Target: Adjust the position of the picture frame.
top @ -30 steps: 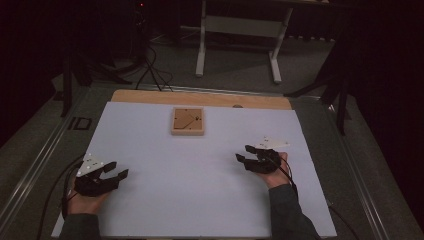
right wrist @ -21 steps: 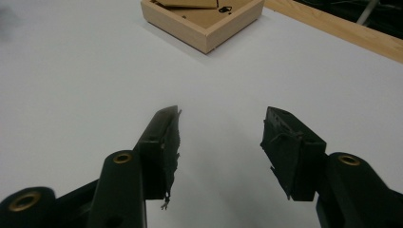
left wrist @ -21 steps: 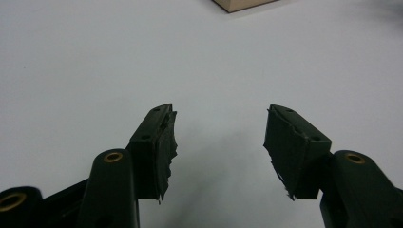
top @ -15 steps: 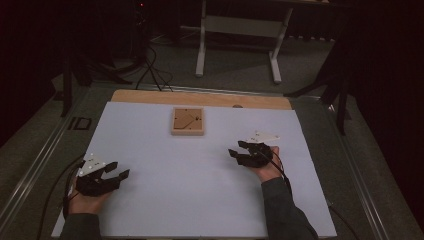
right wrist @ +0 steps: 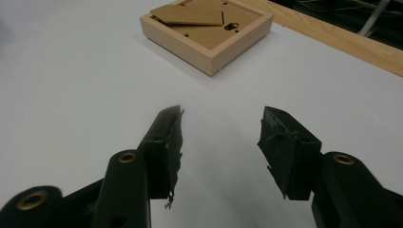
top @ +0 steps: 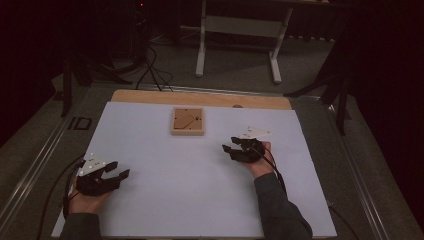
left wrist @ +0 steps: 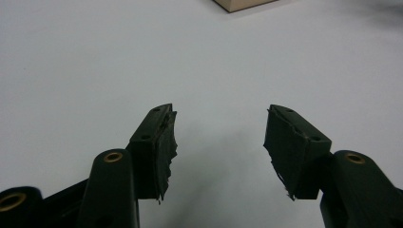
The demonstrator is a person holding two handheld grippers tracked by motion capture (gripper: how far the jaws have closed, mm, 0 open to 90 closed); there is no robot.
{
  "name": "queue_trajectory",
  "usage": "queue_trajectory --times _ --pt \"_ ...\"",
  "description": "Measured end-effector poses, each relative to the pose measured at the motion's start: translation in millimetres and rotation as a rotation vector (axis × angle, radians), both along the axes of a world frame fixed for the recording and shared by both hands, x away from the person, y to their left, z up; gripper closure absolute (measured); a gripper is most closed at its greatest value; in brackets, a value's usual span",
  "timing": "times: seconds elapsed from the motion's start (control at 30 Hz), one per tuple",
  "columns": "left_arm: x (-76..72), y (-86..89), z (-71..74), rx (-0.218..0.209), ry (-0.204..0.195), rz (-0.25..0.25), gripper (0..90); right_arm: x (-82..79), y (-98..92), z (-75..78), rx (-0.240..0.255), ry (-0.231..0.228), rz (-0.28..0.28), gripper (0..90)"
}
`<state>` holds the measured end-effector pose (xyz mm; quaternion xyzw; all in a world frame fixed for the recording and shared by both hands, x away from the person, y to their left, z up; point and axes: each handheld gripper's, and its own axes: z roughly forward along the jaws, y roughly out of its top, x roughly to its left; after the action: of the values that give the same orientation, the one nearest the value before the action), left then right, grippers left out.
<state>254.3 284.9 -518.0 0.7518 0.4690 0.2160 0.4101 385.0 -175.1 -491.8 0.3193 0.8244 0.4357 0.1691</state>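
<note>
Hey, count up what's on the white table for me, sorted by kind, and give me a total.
Wooden picture frame, lying back side up: 1
Black grippers, left gripper and right gripper, both open and holding nothing: 2
Total: 3

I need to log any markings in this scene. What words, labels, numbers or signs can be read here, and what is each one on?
"ID": dark letters on the grey surface beside the left edge of the white sheet, in the high view.
Wooden frame: its back panel bears only a small hanger, no print that I can make out.
Left gripper and right gripper: no legible markings.
</note>
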Motion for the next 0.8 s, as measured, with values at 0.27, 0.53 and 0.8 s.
queue_trajectory --times 0.27,0.53,0.8 --pt "0.3 -0.8 0.4 0.004 -0.002 -0.005 43.5 10.4 12.1 -0.8 0.005 0.003 0.005 53.9" --pt "0.6 -1.2 0.5 0.006 -0.004 -0.006 43.5 20.4 27.3 -1.6 0.009 -0.006 0.009 63.4" --pt "1.3 -1.4 0.5 0.006 -0.005 -0.008 43.4 32.5 45.8 -2.5 0.007 -0.005 0.005 65.9"
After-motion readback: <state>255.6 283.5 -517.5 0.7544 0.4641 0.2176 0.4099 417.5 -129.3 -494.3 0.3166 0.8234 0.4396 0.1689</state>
